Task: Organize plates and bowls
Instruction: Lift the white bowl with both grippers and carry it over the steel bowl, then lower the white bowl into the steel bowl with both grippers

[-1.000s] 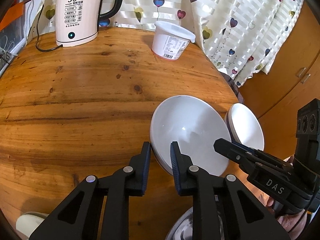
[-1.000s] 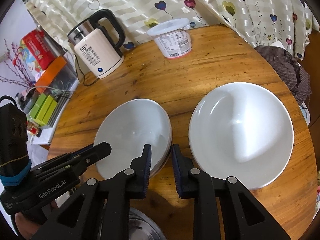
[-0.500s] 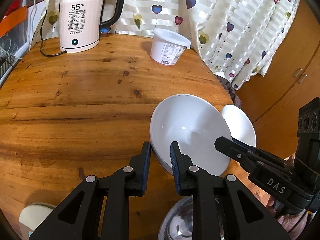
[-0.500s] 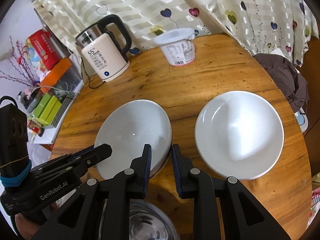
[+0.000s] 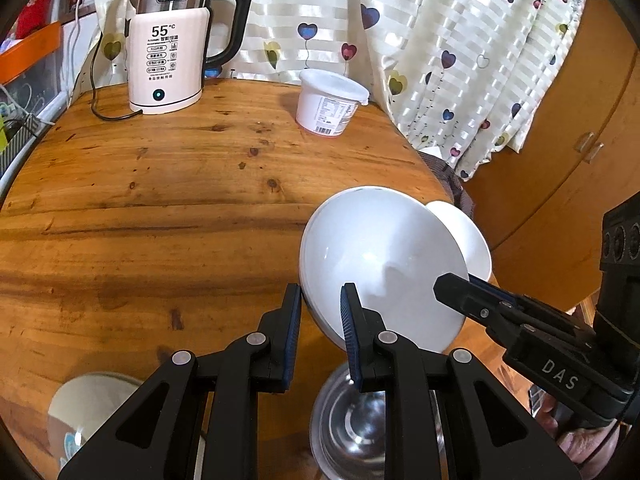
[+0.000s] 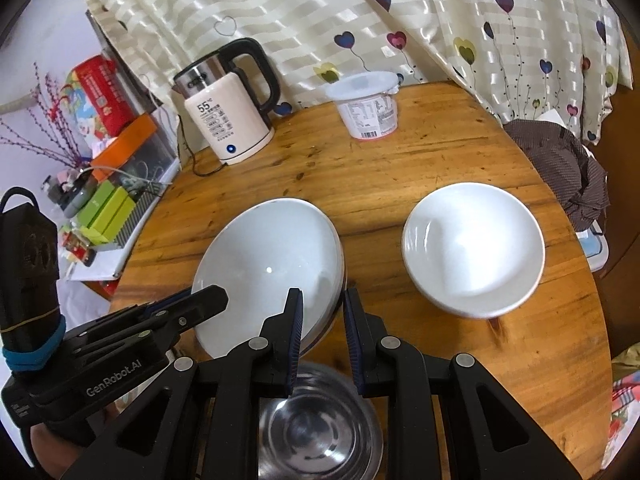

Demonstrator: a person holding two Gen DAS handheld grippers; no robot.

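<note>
Both grippers hold one white plate (image 5: 380, 264) by opposite rims, lifted and tilted above the round wooden table (image 5: 160, 208). My left gripper (image 5: 320, 312) is shut on its left rim. My right gripper (image 6: 322, 312) is shut on its right rim; the plate (image 6: 268, 264) fills the view's left middle. A second white plate (image 6: 474, 248) rests on the table to the right, partly hidden behind the held plate in the left wrist view (image 5: 468, 236). A steel bowl (image 6: 320, 428) sits below the held plate, also in the left wrist view (image 5: 360, 428).
An electric kettle (image 5: 168, 52) with its cord and a white lidded tub (image 5: 330, 104) stand at the table's far side by the curtain. A pale bowl (image 5: 88, 412) sits at the near left edge. A shelf of boxes (image 6: 112, 200) lies left of the table.
Both grippers have risen with the white plate, lifting it clear of the table. The steel bowl has come into view beneath it, and the second plate looks smaller and farther.
</note>
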